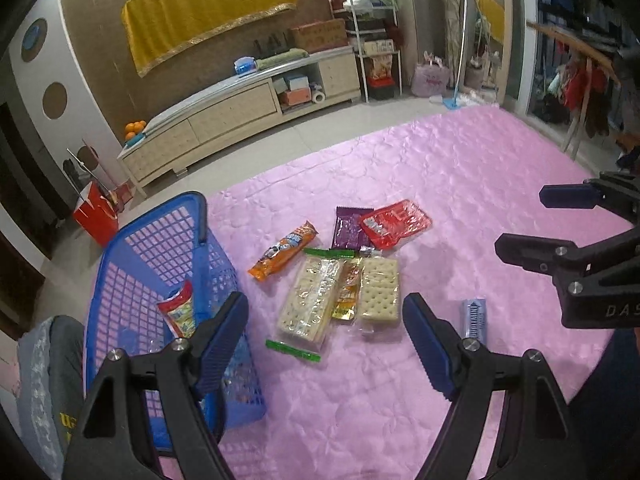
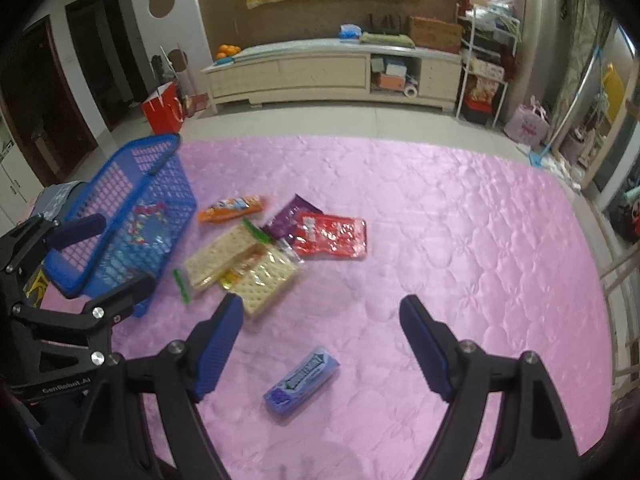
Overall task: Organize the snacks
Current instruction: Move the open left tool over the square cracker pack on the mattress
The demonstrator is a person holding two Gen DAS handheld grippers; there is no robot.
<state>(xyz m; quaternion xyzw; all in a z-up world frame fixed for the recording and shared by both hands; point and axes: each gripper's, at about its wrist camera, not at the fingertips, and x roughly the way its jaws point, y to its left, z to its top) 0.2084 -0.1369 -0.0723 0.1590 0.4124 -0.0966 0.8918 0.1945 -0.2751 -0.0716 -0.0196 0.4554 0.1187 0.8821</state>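
Right now both claws hang spread, nothing between the pads. Left gripper point(image 1: 324, 344) is over the pink quilt point(image 1: 460, 168), just at 6 o'clock of the cracker packs point(image 1: 340, 300); blue basket point(image 1: 132, 256) at its 9 o'clock holds a red-topped packet point(image 1: 178, 312). Right gripper point(image 2: 320, 344) hovers above the blue gum pack point(image 2: 300, 380). Orange wrapper point(image 1: 284, 250), purple pouch point(image 1: 348, 232) and red pouch point(image 1: 394, 222) lie at 12 o'clock of the crackers.
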